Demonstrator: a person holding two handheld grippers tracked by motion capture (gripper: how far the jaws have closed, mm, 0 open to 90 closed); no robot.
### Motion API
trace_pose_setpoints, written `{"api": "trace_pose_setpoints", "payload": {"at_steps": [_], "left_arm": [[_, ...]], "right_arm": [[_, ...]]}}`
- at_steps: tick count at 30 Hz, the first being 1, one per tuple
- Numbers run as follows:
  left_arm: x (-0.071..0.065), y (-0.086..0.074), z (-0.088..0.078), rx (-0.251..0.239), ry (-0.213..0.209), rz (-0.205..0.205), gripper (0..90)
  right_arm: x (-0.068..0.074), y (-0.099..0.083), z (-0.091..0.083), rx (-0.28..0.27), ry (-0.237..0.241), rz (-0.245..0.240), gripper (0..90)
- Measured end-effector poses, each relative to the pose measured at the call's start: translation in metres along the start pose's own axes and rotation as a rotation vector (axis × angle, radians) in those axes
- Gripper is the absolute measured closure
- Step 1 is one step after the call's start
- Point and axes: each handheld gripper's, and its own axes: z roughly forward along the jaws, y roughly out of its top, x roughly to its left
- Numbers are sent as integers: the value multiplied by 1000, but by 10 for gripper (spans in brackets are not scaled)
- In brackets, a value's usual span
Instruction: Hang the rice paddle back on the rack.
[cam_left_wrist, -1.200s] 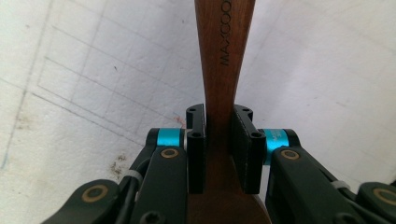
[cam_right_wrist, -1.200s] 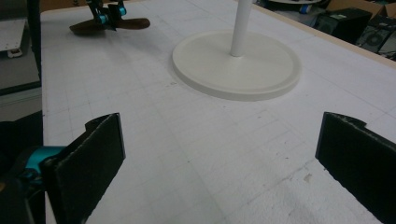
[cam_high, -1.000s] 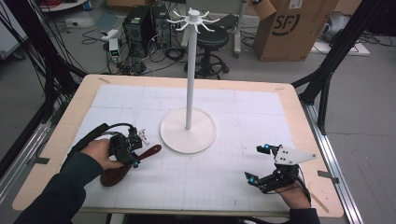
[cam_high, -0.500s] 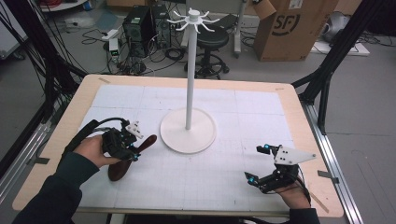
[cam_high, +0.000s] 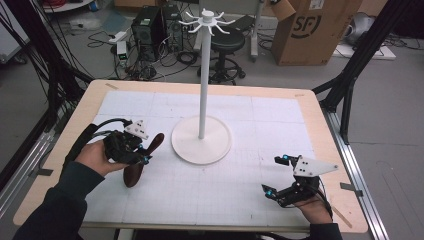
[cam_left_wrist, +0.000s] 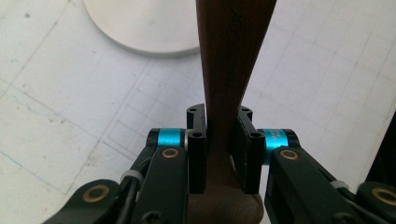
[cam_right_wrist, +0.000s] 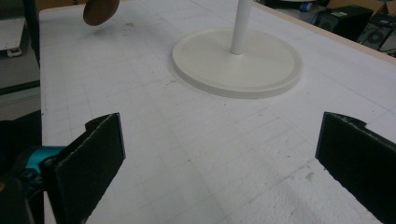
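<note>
A dark brown wooden utensil (cam_high: 135, 175) with a rounded end hangs tilted above the white mat at the left. My left gripper (cam_high: 143, 156) is shut on its narrow handle. In the left gripper view the two pads press the handle (cam_left_wrist: 231, 51) from both sides, and my left gripper (cam_left_wrist: 223, 119) points toward the white stand's base (cam_left_wrist: 140, 23). My right gripper (cam_high: 273, 175) rests near the front right of the table, its jaws wide apart with nothing between them. The right gripper view shows my right gripper (cam_right_wrist: 219, 144) open over bare mat, with the utensil's rounded end (cam_right_wrist: 100, 10) far off.
A tall white stand (cam_high: 202, 75) with a ring of hooks on top rises from a round base (cam_high: 220, 150) at the table's middle. A white gridded mat (cam_high: 280, 115) covers the wooden table. Boxes, cables and a stool lie on the floor behind.
My left hand has lifted the wooden utensil off the mat and carried it slightly toward the stand. The right gripper has stayed where it was.
</note>
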Motion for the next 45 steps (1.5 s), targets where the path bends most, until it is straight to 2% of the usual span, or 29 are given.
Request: {"api": "trace_pose_setpoints", "payload": {"at_steps": [2,7,10,13,17,22,28,38,42,45], "left_arm": [[0,1,-3,-25,2,-3,775],[1,2,-11,-95,-26,-19,775],[2,4,-13,-97,-54,-13,775],[1,5,-14,-97,-57,-12,776],[3,6,-21,-149,-79,-16,776],[4,7,-30,-204,-80,-18,776],[5,6,-38,-301,-55,-18,776],[10,10,-47,-522,-104,-66,777],[11,13,-49,-570,-101,-62,777],[12,15,-51,-628,-120,-69,777]], "right_arm": [[0,0,0,1,1,2,5],[0,0,0,-1,2,3,5],[0,0,0,0,2,3,5],[0,0,-1,0,2,3,5],[0,0,-1,-1,0,1,5],[0,0,-1,1,2,2,5],[0,0,-1,-1,4,2,5],[1,0,-1,-1,3,2,5],[0,0,-1,-2,1,3,5],[0,0,-1,-2,1,2,5]]}}
